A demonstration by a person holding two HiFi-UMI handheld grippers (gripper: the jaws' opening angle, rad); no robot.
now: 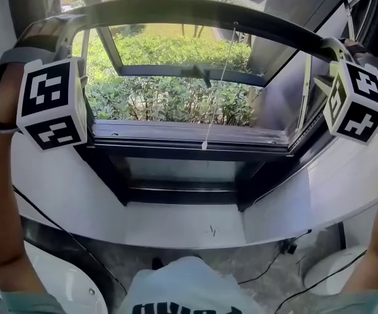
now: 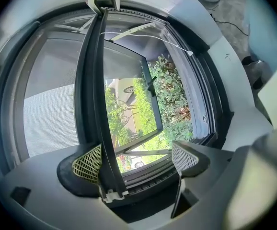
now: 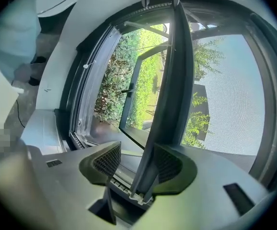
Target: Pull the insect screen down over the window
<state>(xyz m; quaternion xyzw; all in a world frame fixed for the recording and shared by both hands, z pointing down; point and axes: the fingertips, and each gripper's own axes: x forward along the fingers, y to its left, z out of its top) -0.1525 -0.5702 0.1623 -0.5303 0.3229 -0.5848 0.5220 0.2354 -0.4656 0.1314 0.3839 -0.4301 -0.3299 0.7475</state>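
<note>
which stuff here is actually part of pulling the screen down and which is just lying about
For the job: screen bar, screen mesh, window frame, left gripper, right gripper.

Just lying about: floor cable, white round object, bushes outside.

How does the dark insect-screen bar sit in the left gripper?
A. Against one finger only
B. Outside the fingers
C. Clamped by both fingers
A: the dark insect-screen bar touches one finger of the left gripper; the other finger stands clear of it.
</note>
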